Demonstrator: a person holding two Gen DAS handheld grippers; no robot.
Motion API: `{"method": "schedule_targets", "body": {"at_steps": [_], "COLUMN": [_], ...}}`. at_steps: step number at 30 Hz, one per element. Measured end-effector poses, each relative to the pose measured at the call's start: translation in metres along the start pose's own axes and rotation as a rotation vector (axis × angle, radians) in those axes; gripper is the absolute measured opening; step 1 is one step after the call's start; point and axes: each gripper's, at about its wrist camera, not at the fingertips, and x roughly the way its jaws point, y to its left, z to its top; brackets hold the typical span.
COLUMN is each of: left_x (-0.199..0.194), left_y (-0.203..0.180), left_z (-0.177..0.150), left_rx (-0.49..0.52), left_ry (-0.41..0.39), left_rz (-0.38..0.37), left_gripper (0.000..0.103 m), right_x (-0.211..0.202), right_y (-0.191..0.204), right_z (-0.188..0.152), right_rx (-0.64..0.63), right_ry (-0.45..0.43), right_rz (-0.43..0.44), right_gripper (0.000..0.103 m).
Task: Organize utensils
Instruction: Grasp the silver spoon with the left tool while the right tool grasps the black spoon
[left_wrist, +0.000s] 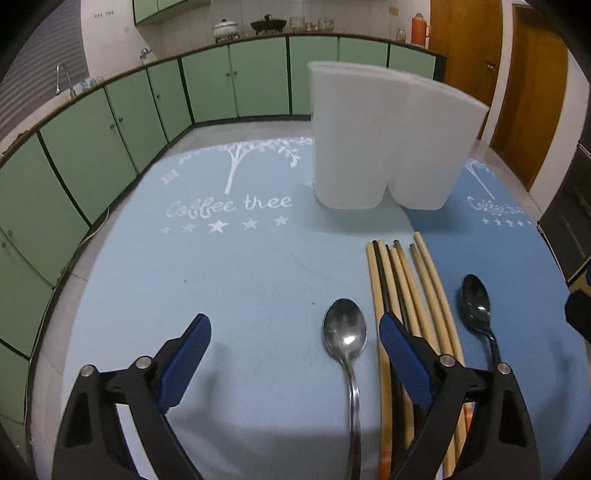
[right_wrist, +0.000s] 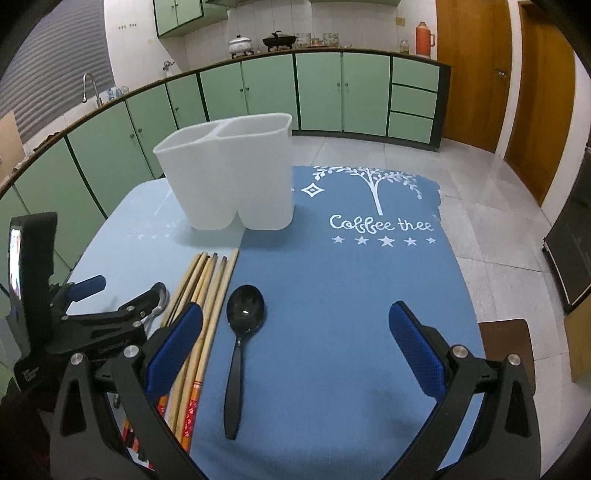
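Table (right_wrist: 332, 369): white two-compartment holder (right_wrist: 229, 177) upright, empty. Chopsticks (left_wrist: 413, 295) bundled between steel spoon (left_wrist: 345, 328) and black spoon (right_wrist: 243, 310). Left tongs (left_wrist: 295, 347), right tongs (right_wrist: 295, 332) both wide, empty. Risk: grabbing the steel spoon may scatter adjacent chopsticks.

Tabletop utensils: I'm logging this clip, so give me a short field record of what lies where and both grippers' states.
holder: white two-compartment plastic holder, upright, nothing visible inside
chopsticks: bundle of wooden chopsticks, flat, in front of holder
silver spoon: shiny metal spoon, left of chopsticks
black spoon: black plastic spoon, right of chopsticks
left gripper: open, holding nothing
right gripper: open, holding nothing
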Motion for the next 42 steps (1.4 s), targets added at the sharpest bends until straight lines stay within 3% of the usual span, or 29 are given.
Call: {"method": "schedule_targets", "body": {"at_steps": [10,15,22,28,31,35,36,42], "left_x": [0.021,0.021,0.021,0.018,0.016,0.014,0.014,0.008], "left_y": [0.002,0.002,0.002,-0.003,-0.006,-0.007,-0.008,-0.013], "left_z": [0.003,0.003,0.003,0.001,0.002,0.003,0.003,-0.003], "left_rx": [-0.010,-0.006,-0.009,0.008,0.012,0.009,0.004,0.017], "left_ry": [0.027,0.019,0.012,0.003,-0.005,-0.008,-0.007,-0.019], "left_rz": [-0.023,-0.034,-0.046,-0.064,-0.069,-0.103,-0.115,-0.120], "left_gripper": [0.086,0.083,0.079,0.065,0.050,0.028,0.028,0.027], "right_x": [0.028,0.046,0.073,0.085,0.085,0.084,0.083,0.074], "right_y": [0.010,0.022,0.025,0.027,0.027,0.026,0.026,0.016], "right_z": [0.002,0.004,0.005,0.004,0.005,0.004,0.004,0.002], "right_rx": [-0.022,-0.031,0.006,0.009,0.009,0.001,0.001,0.024], "right_ry": [0.046,0.085,0.147,0.178,0.180,0.183,0.185,0.168], "right_rz": [0.020,0.040,0.054,0.053,0.060,0.063,0.068,0.116], "right_gripper": [0.095,0.083,0.075,0.066,0.059,0.042,0.034,0.032]}}
